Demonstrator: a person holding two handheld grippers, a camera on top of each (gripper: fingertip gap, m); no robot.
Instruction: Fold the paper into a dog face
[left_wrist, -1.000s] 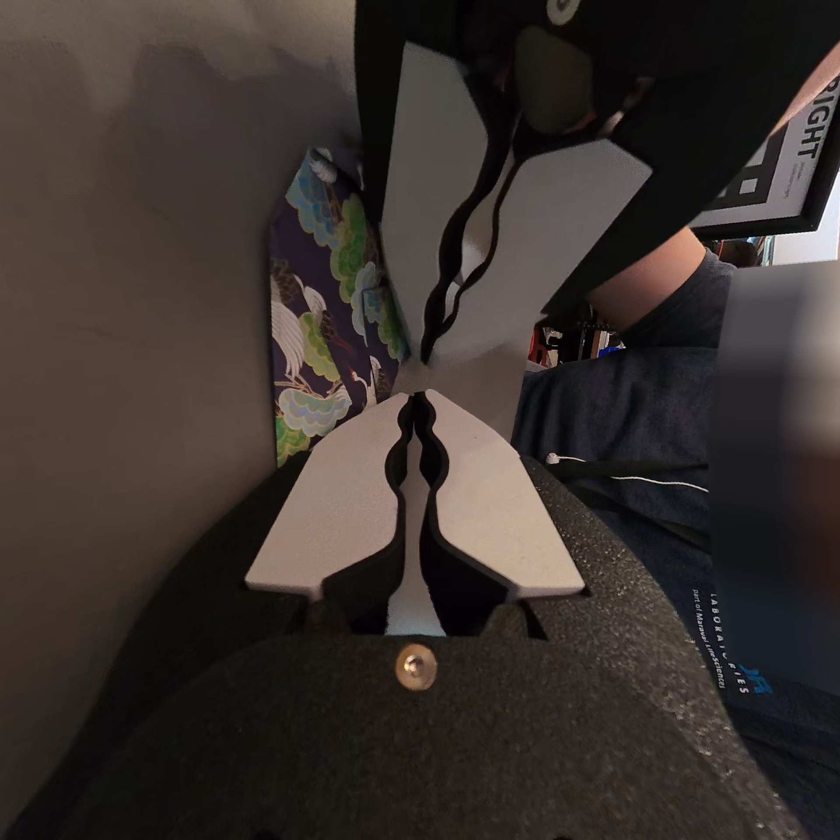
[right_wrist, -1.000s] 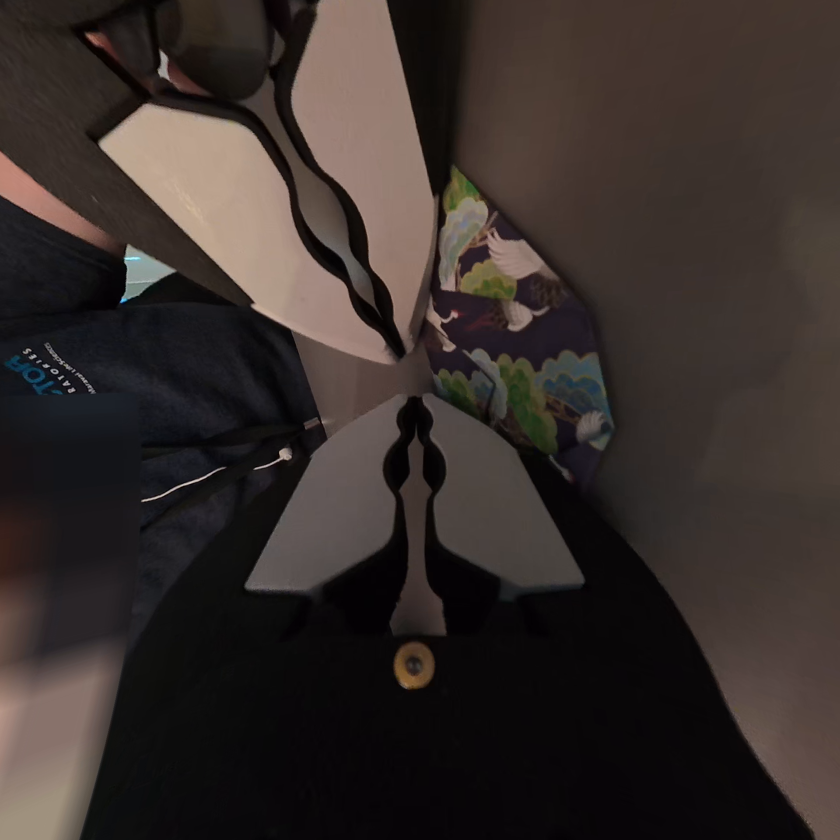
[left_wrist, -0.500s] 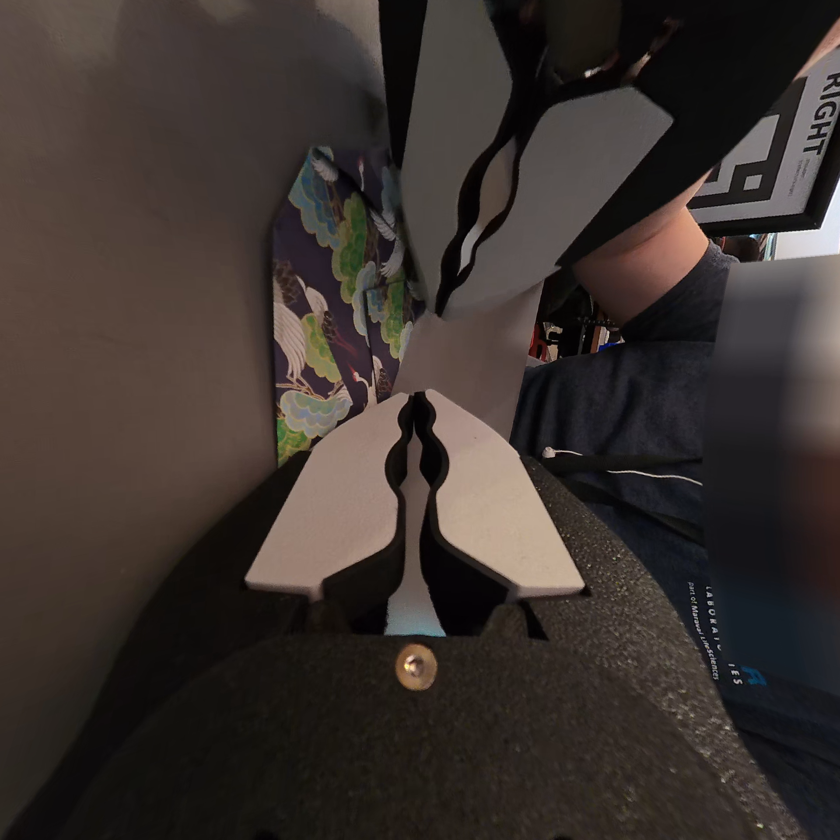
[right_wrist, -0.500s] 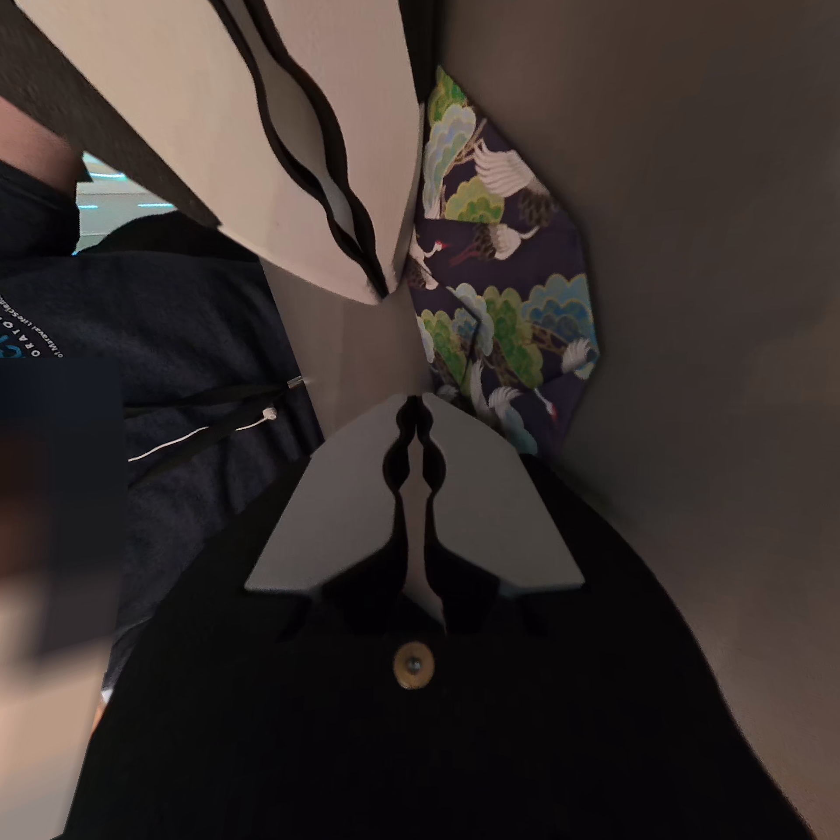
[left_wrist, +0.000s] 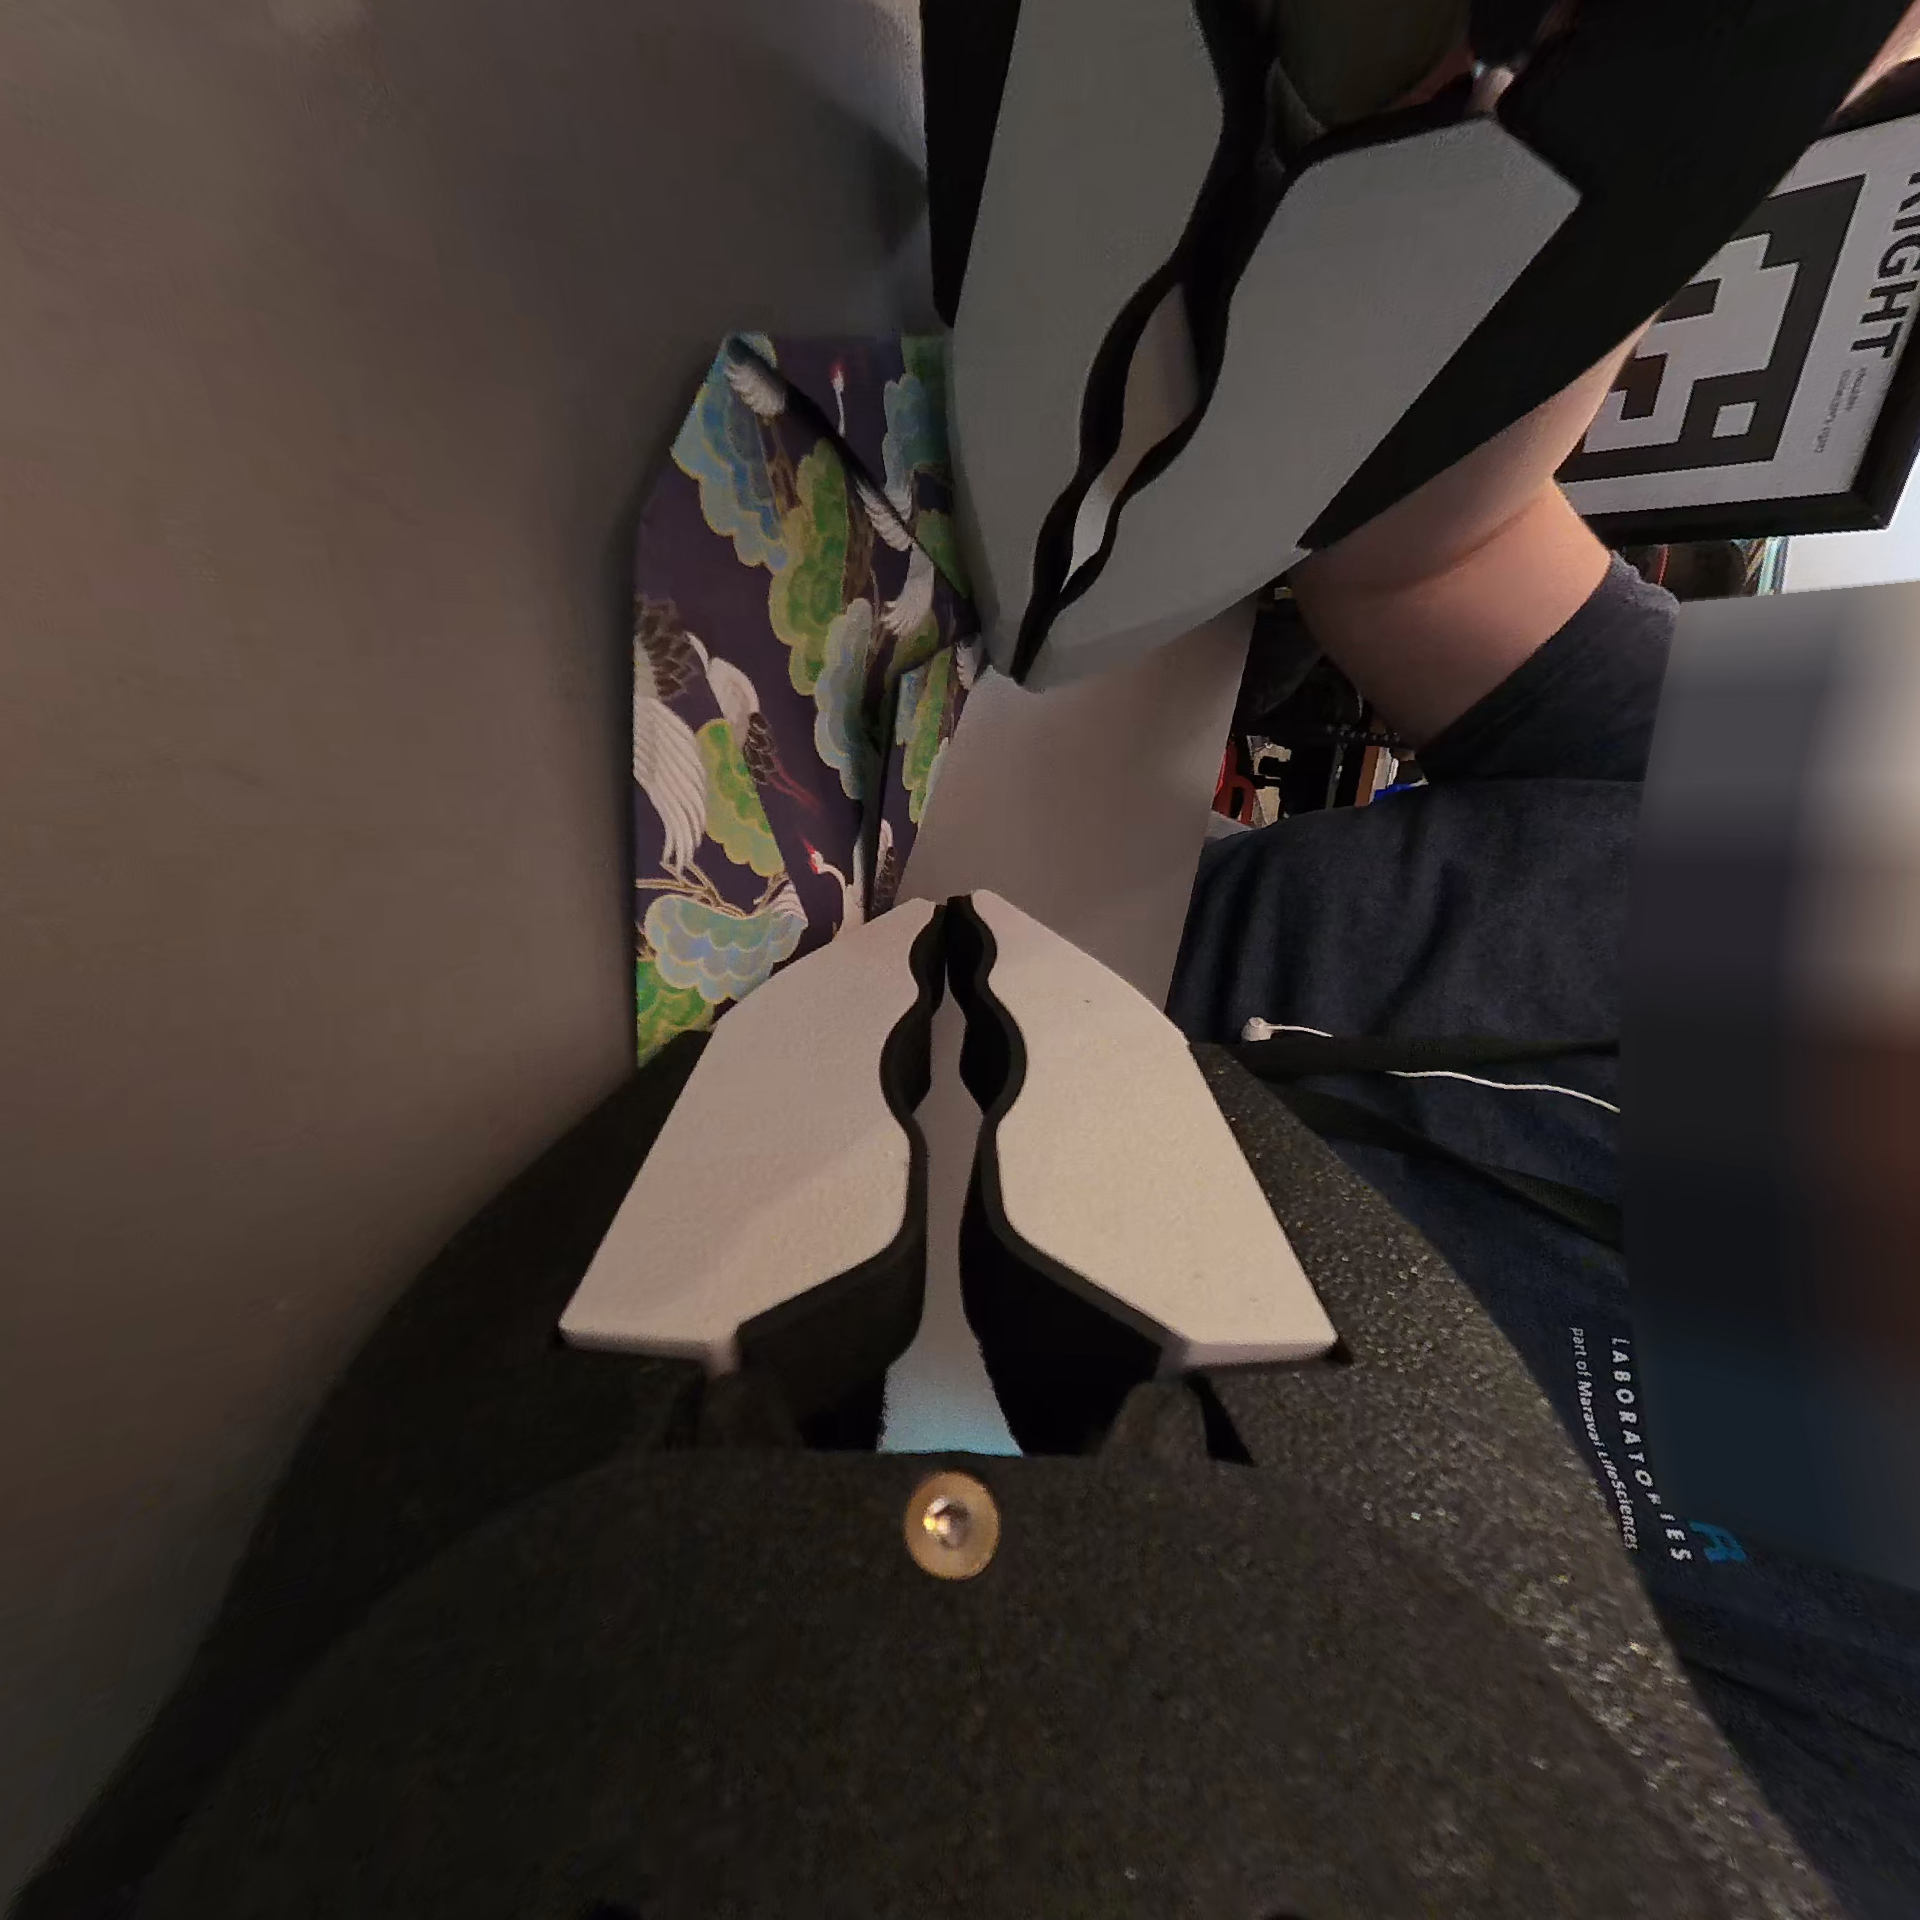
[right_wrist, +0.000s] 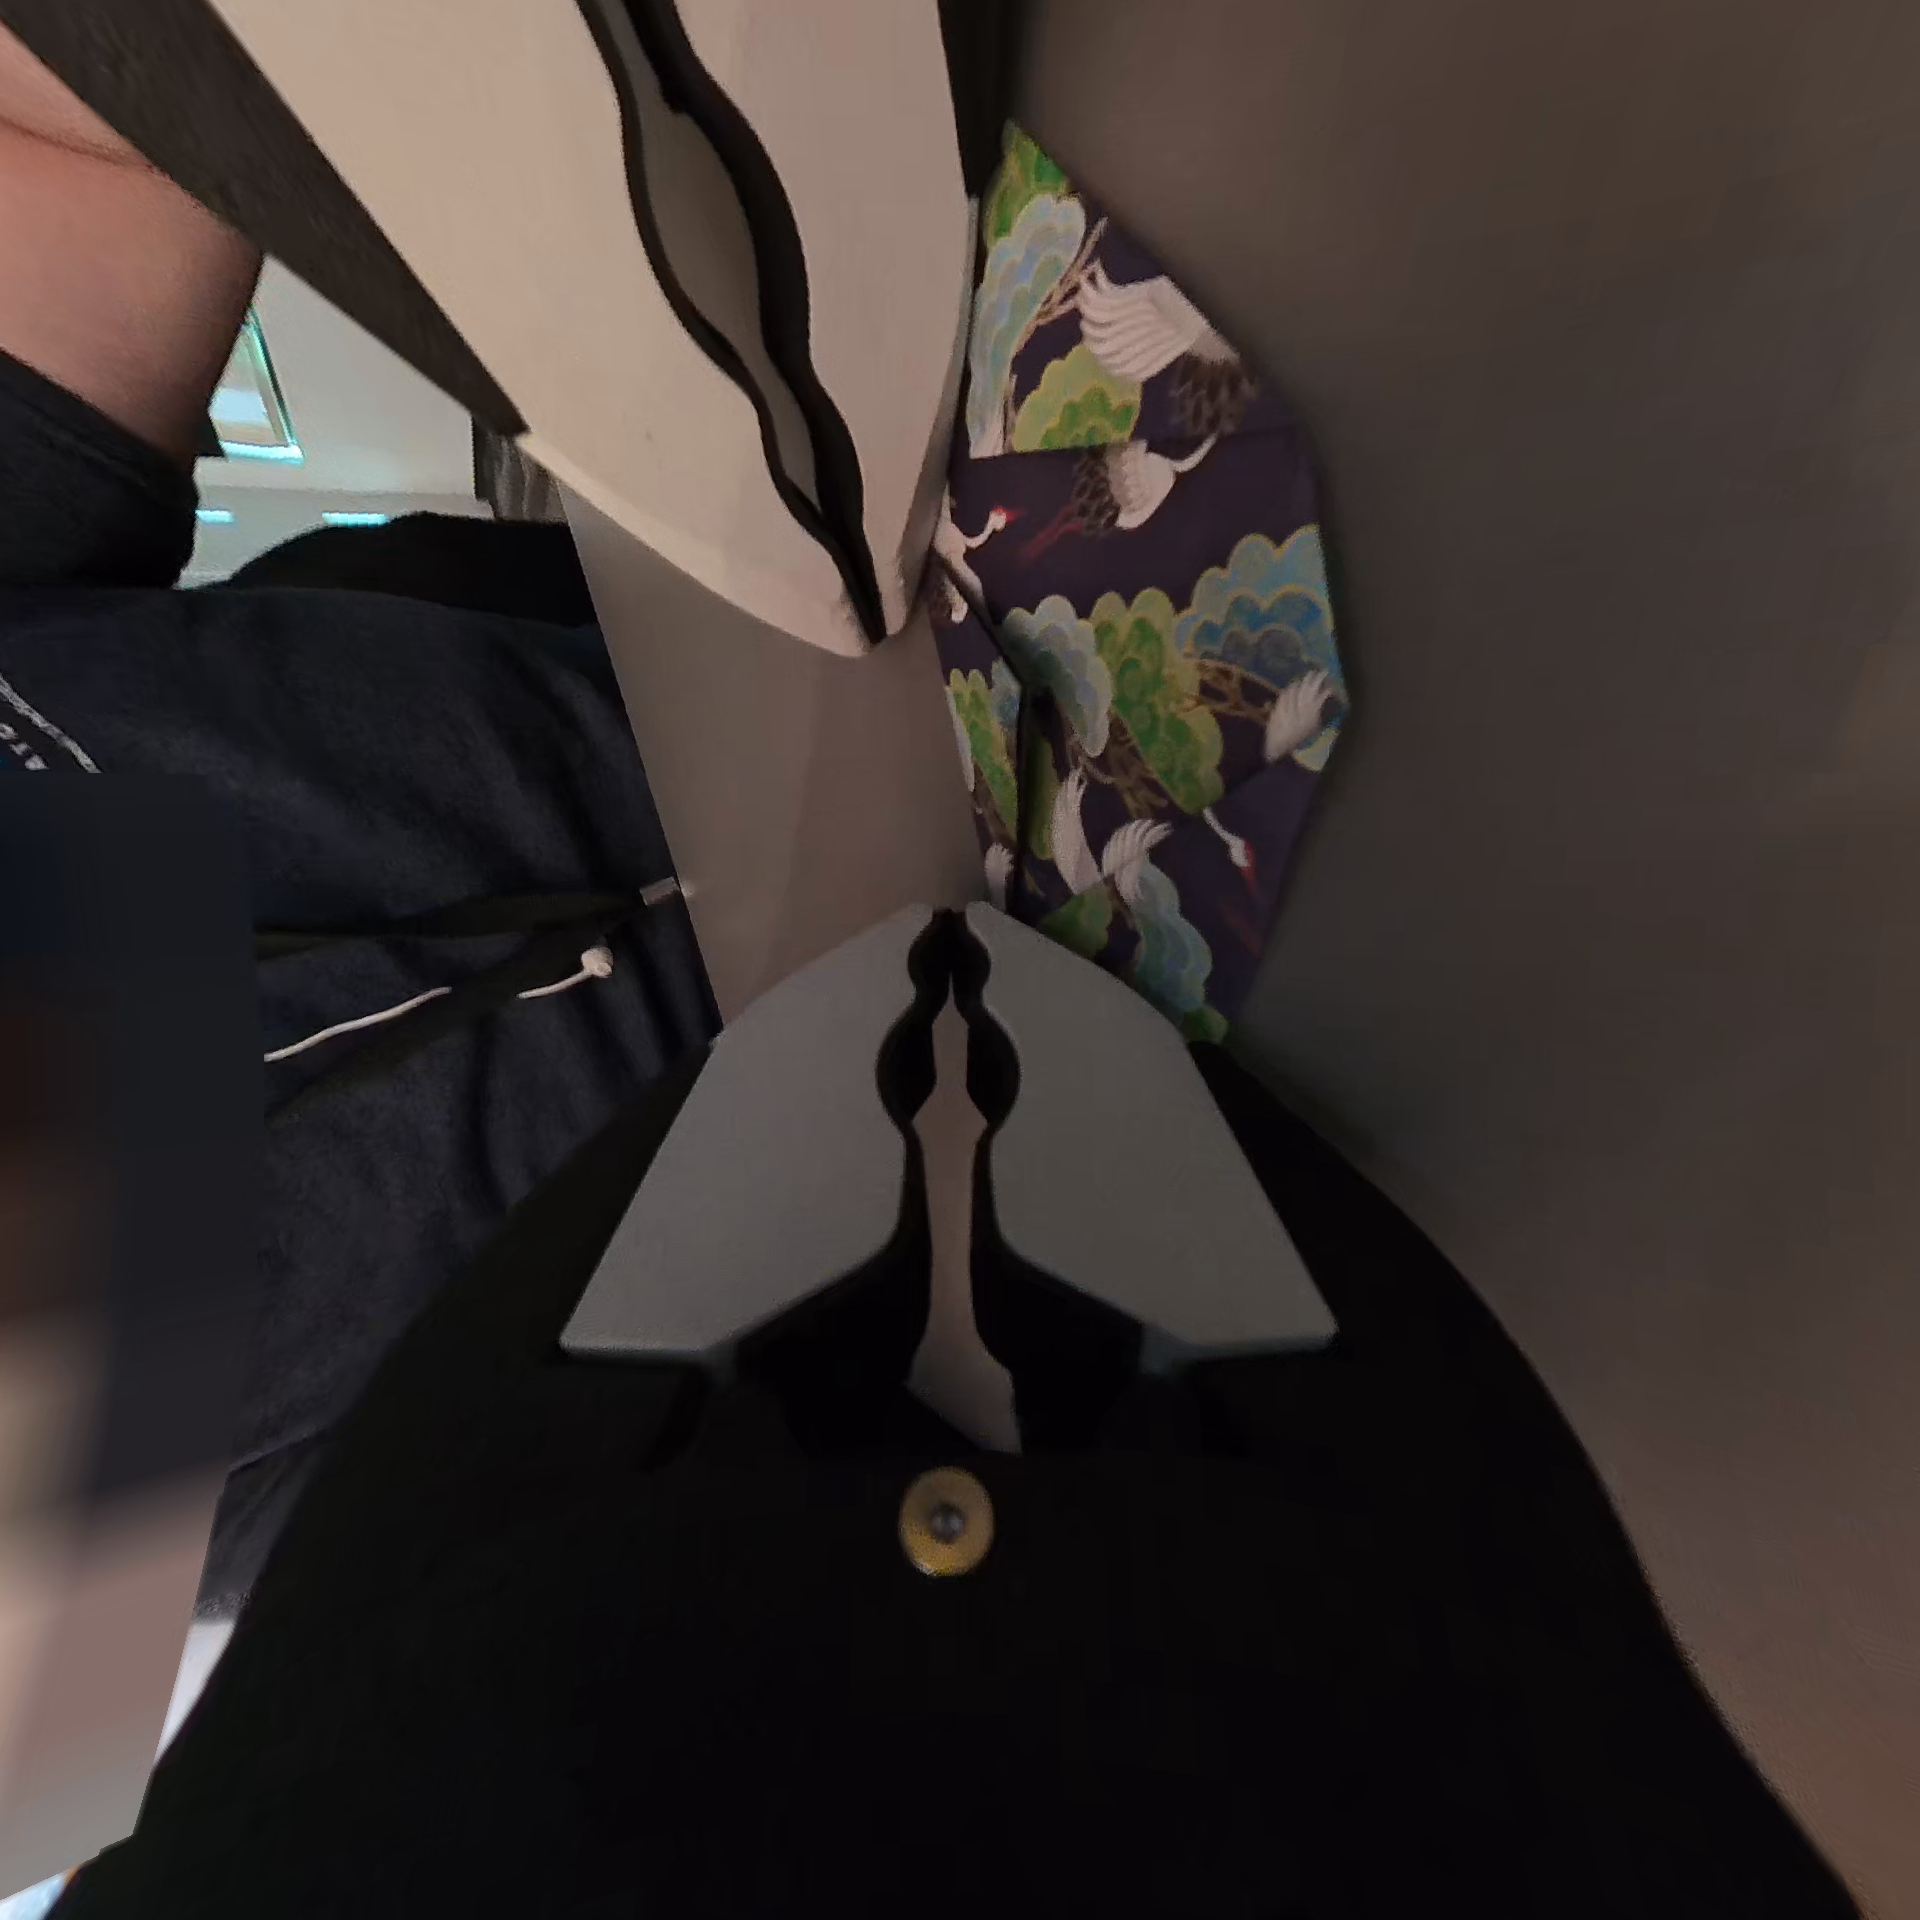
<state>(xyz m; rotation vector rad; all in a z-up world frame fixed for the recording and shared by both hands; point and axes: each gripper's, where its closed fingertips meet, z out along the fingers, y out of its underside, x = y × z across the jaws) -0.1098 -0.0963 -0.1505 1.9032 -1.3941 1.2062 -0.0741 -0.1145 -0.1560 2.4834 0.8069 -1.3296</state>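
Observation:
The folded paper (left_wrist: 748, 675), dark blue with cranes and green clouds, lies on the grey table (left_wrist: 312, 623). A flap with its white underside (left_wrist: 1060, 810) stands up from it. My left gripper (left_wrist: 951, 904) is shut on one end of this white flap. My right gripper (left_wrist: 1029, 665) is shut on the other end, just beyond. In the right wrist view, the right gripper (right_wrist: 951, 909) pinches the white flap (right_wrist: 810, 790), the left gripper (right_wrist: 873, 623) is above it, and the patterned paper (right_wrist: 1143, 644) lies to the right.
A person in a dark blue shirt (left_wrist: 1403, 935) sits close behind the flap, a bare forearm (left_wrist: 1455, 623) reaching to the right gripper. A black-and-white marker tag (left_wrist: 1766, 343) sits on that gripper. The grey table (right_wrist: 1558, 623) extends past the paper. The left gripper's tips are roughly 5 cm from the right gripper's.
The two grippers have drawn apart along the raised flap. More of the white underside shows between their tips, and more patterned paper is uncovered.

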